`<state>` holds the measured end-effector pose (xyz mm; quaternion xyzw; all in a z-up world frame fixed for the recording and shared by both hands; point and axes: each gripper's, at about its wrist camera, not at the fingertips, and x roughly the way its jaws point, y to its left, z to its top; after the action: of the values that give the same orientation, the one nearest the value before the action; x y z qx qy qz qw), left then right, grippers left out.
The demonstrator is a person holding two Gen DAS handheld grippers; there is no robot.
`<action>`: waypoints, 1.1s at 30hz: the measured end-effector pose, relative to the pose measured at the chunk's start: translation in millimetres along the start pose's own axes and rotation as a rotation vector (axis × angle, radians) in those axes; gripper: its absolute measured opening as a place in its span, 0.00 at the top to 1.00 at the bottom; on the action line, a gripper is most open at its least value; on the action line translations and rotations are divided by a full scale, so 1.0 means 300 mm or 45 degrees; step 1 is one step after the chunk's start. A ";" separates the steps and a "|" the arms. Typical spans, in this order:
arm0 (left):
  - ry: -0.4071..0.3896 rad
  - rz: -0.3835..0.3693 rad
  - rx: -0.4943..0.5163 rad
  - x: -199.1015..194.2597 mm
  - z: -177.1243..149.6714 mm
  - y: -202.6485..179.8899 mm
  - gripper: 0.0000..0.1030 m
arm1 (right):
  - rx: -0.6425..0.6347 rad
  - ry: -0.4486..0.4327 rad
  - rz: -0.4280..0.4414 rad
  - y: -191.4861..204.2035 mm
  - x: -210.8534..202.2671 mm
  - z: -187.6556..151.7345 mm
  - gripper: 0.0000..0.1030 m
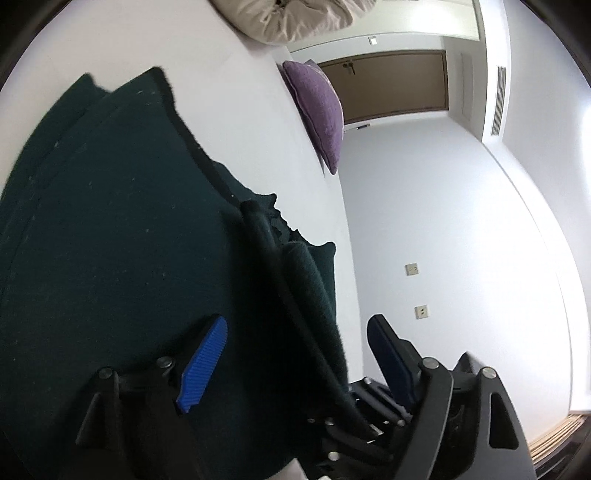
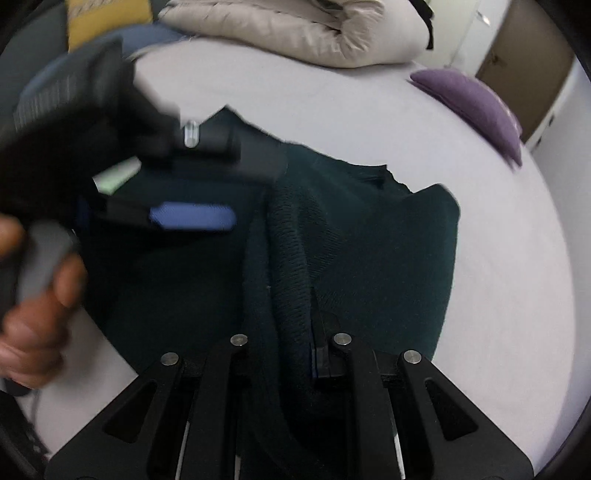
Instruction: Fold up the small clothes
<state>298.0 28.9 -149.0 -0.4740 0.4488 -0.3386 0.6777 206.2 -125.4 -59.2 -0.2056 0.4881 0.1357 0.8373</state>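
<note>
On the white bed [image 2: 369,122], spreading from the centre of the right wrist view toward three o'clock, lies the dark green knitted garment [image 2: 376,251], partly doubled over itself. A thick rolled edge of it rises from the middle down to six o'clock, where the right hand-held gripper [image 2: 295,354] has its jaws nearly closed and pinches that fold of knit between them.

At nine o'clock in the same view the left hand-held gripper [image 2: 192,218], blurred, hangs over the garment in a person's hand [image 2: 37,302]. From its own camera, the left one's jaws stand wide apart, blue pads [image 1: 203,363] to either side of a ridge of cloth that passes between them untouched; it holds nothing.

The step in hand looks like carrying the pinched edge across to complete a fold. To do it well, the right grip should stay firm on both layers and travel low toward the far edge at about two o'clock, so the knit lays flat instead of bunching. The free left one would serve best pressing the crease line near the centre. The purple cushion [image 2: 476,107] and beige quilt [image 2: 295,29] at twelve to two o'clock lie well apart from the work.
</note>
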 end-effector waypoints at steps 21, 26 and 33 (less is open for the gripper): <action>0.212 0.189 0.060 0.129 0.029 -0.049 0.87 | 0.241 -0.245 0.552 -0.075 -0.261 -0.135 0.76; 0.183 0.220 0.123 0.031 0.086 -0.083 0.87 | 0.489 -0.350 0.591 -0.262 -0.297 -0.203 0.73; 0.155 0.315 0.145 -0.134 0.184 -0.055 0.87 | 0.474 -0.237 0.493 -0.175 -0.158 -0.161 0.71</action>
<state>333.8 77.9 -113.6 -0.3546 0.5241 -0.3056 0.7115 168.8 -195.9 -27.9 0.0622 0.4558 0.2192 0.8604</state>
